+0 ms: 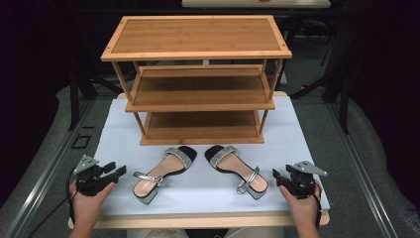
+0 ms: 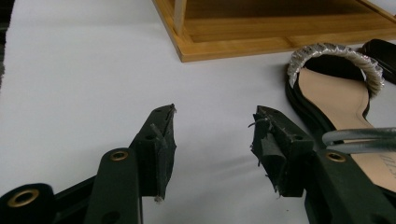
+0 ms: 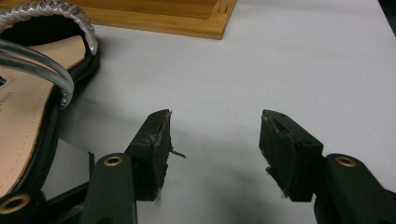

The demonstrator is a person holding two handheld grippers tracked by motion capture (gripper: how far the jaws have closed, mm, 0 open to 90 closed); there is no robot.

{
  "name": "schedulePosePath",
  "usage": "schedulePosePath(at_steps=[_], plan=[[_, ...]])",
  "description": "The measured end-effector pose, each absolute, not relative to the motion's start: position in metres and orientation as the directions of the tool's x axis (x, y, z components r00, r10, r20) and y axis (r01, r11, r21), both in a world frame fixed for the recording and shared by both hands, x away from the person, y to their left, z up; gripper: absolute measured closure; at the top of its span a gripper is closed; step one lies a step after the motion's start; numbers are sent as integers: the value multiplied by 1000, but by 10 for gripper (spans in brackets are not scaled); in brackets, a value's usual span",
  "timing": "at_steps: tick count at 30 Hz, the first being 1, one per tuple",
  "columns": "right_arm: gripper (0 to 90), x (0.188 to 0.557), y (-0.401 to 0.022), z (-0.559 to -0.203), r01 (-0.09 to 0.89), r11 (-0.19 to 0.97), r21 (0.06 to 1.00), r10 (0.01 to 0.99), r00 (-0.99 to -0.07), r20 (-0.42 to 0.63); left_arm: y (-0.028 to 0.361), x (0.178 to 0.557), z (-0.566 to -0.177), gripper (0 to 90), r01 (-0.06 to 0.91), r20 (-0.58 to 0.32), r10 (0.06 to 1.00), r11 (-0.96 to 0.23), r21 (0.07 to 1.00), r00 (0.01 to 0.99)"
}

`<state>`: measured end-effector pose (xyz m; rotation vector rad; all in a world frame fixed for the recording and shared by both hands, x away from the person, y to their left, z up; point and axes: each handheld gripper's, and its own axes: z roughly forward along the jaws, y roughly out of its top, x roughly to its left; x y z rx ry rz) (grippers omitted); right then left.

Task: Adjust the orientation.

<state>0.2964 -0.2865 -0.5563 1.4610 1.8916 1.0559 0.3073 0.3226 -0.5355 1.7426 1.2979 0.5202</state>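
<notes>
White sheet [image 1: 116, 134] over the tabletop, spread beneath everything else.

Bamboo rack [image 1: 198, 74] of three shelves, upright at 12 o'clock on the sheet, all shelves bare; lowest shelf resting on the sheet.

Left sandal [image 1: 163, 173] and right sandal [image 1: 236, 169], black-soled with tan insoles and silver straps, flat on the sheet at 6 o'clock from the rack. Toes toward the rack and near each other, heels splayed out to 7 and 5 o'clock. Near the rack's front edge, not touching it, and apart from each other.

Left hand [image 1: 88, 201] at 7 o'clock on the sheet, holding the left gripper [image 1: 118, 168] at 9 o'clock from the left sandal. Jaws apart over bare sheet, nothing between them, as seen in the left gripper view [image 2: 212, 116]; sandal just beside the right-hand jaw there.

Right hand [image 1: 302, 203] at 5 o'clock, holding the right gripper [image 1: 275, 174] at 3 o'clock from the right sandal. Jaws likewise apart and gripping nothing in the right gripper view [image 3: 215, 119]; sandal just beside the left-hand jaw there.
</notes>
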Motion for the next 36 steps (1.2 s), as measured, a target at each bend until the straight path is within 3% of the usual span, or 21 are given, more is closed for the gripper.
schedulePosePath(at_steps=[15, 26, 36], plan=[[428, 288, -292, -552, 532, 81, 843, 959, -272, 79, 312, 306, -513, 375, 534, -205, 892, -47, 844, 402], [427, 284, -299, -552, 541, 58, 839, 965, -245, 91, 285, 317, -492, 368, 547, -189, 853, -128, 827, 486], [426, 284, -301, -552, 537, 44, 842, 963, -246, 106, 252, 325, -484, 378, 618, -181, 816, -251, 745, 550]])
